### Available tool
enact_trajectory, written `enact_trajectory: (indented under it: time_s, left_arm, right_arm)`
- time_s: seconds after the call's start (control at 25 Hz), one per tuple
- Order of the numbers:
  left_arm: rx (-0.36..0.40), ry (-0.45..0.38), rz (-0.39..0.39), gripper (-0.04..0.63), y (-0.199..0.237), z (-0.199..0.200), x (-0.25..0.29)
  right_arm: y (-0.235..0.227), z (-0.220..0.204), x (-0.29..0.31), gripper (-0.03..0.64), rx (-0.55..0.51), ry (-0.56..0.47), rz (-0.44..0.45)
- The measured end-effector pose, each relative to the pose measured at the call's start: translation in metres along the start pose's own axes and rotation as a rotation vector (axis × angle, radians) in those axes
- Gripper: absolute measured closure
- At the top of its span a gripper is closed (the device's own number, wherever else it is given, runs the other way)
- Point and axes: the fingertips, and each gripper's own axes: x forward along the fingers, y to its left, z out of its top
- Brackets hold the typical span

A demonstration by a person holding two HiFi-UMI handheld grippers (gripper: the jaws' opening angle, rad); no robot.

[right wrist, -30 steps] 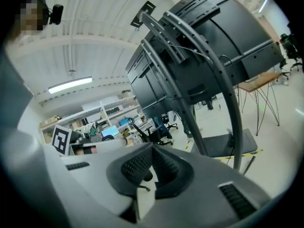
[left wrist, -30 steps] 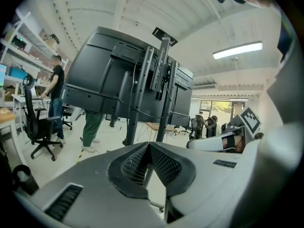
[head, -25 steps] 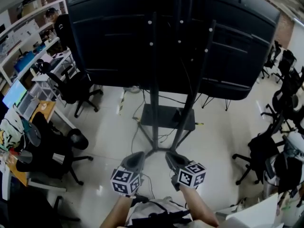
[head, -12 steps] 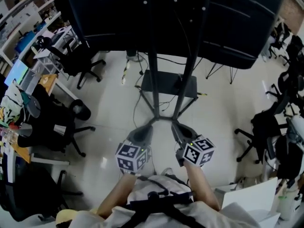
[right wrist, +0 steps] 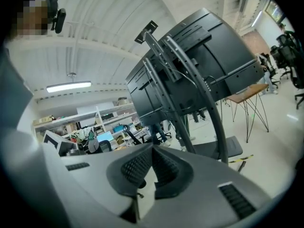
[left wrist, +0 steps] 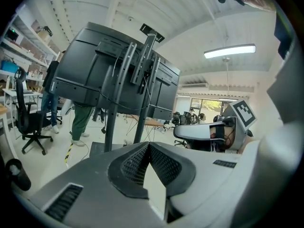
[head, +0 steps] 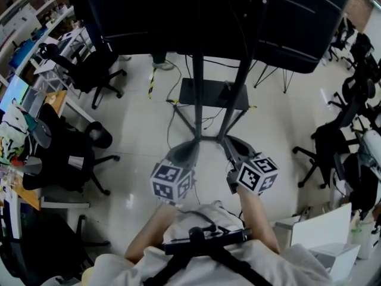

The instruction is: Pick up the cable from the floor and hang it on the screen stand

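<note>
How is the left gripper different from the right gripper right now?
The left gripper slants in rightward toward the foot of the screen stand, while the right gripper slants in leftward. In the head view, the right gripper's marker cube sits a little higher in the picture than the left gripper's marker cube. What they share: both have their jaws shut with nothing between them, and both point toward the stand.
</note>
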Motion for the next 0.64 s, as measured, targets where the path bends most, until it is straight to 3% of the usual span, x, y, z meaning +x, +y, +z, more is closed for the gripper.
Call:
enact_trajectory:
  time_s: [0.64]
  left_arm:
    - [-0.064, -0.003, -0.029, 0.592, 0.072, -0.003, -0.056]
  right_arm:
    - [0.056, -0.026, 0.05, 0.617, -0.01, 0.019, -0.061]
